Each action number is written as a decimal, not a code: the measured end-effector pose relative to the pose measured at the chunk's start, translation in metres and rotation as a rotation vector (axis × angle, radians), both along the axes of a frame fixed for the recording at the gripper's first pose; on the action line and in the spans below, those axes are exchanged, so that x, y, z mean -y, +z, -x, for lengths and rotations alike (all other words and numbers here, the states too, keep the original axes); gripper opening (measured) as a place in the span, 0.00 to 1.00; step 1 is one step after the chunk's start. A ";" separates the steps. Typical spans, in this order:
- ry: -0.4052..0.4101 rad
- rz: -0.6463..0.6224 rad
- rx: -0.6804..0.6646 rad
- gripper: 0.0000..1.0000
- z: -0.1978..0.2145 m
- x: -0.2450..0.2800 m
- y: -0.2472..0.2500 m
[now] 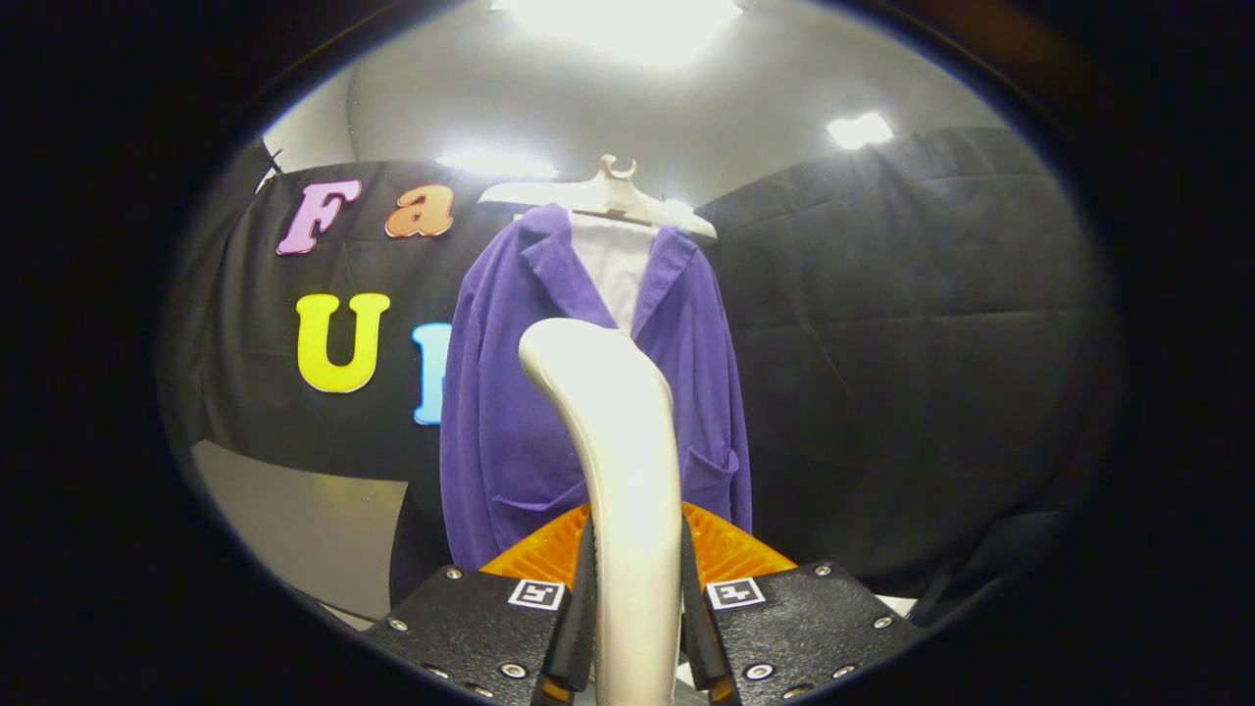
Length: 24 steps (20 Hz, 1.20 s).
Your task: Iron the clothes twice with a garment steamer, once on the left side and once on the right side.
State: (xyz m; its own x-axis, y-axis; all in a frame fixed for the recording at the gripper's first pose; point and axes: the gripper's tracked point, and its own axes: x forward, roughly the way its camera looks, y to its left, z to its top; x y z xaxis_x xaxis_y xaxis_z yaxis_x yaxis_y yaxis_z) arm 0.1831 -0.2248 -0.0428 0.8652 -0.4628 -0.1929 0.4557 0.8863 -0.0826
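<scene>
We can read no word, brand or number on any object here. The nearest things to signs are two small square black-and-white coded markers: the left marker (536, 593) and the right marker (735, 592) each sit on top of one finger block of the black two-finger gripper (635, 559). Its fingers press from both sides on the glossy cream-white plastic handle of the garment steamer (613, 412). Each marker shows a blocky pattern inside a white border, not letters. The handle's surface is plain, as is the purple corduroy jacket (500, 412) hanging beyond it
</scene>
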 end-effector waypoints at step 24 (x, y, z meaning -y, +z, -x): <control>-0.082 0.069 0.125 0.38 -0.158 0.119 0.068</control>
State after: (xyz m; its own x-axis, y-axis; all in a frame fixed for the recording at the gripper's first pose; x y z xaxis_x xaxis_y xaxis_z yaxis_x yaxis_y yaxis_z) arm 0.3414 -0.3439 0.0255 0.8391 -0.5415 -0.0516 0.5369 0.8398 -0.0803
